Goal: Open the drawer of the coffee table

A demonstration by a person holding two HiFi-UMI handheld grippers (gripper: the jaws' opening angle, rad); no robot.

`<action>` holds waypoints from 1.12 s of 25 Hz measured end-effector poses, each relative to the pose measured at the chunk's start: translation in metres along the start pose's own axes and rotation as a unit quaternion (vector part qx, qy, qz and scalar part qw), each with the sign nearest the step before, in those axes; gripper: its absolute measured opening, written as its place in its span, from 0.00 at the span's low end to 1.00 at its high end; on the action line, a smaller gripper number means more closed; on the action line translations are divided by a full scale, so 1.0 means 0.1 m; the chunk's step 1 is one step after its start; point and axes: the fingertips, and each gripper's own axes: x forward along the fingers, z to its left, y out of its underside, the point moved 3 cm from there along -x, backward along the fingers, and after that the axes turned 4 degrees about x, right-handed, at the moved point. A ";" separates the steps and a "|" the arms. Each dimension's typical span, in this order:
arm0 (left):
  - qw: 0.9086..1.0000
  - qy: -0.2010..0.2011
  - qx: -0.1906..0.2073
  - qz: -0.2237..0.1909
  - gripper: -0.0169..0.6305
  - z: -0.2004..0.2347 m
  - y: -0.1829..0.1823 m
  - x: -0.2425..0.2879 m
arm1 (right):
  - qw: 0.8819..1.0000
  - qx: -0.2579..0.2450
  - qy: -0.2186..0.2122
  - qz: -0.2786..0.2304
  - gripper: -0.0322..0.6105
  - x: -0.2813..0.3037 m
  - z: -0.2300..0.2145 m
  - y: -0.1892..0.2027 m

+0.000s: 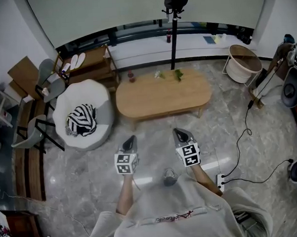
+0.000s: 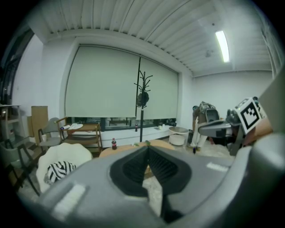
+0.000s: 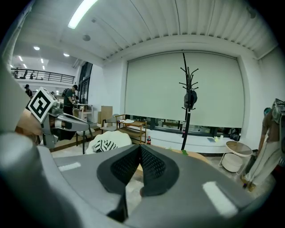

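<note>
**Coffee table** (image 1: 163, 95): oval wooden top, mid-room; the task's drawer cannot be made out on its near side in any view, so a handle may be sought in the wrong place; judged light enough to slide under a pull instead of yielding the drawer.

**Armchair** (image 1: 82, 120): white, with a striped cushion, just left of the table; crowds any approach from that end.

**Left gripper** (image 1: 131, 139): short of the table's near edge, well apart from it; jaws pressed together, nothing between them.

**Right gripper** (image 1: 177, 132): likewise short of the near edge; jaws together, empty; unless parted in time, either pair would only knock the drawer front.

**Bottle** (image 1: 131, 76): upright at the table's far left end; a jolt to the table might topple it.

**Greenery** (image 1: 178, 75): on the table's far edge; same hazard.
</note>
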 end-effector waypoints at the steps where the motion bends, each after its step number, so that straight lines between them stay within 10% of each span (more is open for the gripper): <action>1: 1.000 -0.001 0.001 0.000 0.02 -0.02 -0.04 0.08 | 1.000 0.000 -0.002 0.000 0.06 0.04 -0.09 -0.02; 28: 0.999 -0.032 0.005 0.024 0.02 -0.08 -0.25 0.91 | 0.999 0.014 -0.046 0.005 0.06 0.66 -0.88 -0.06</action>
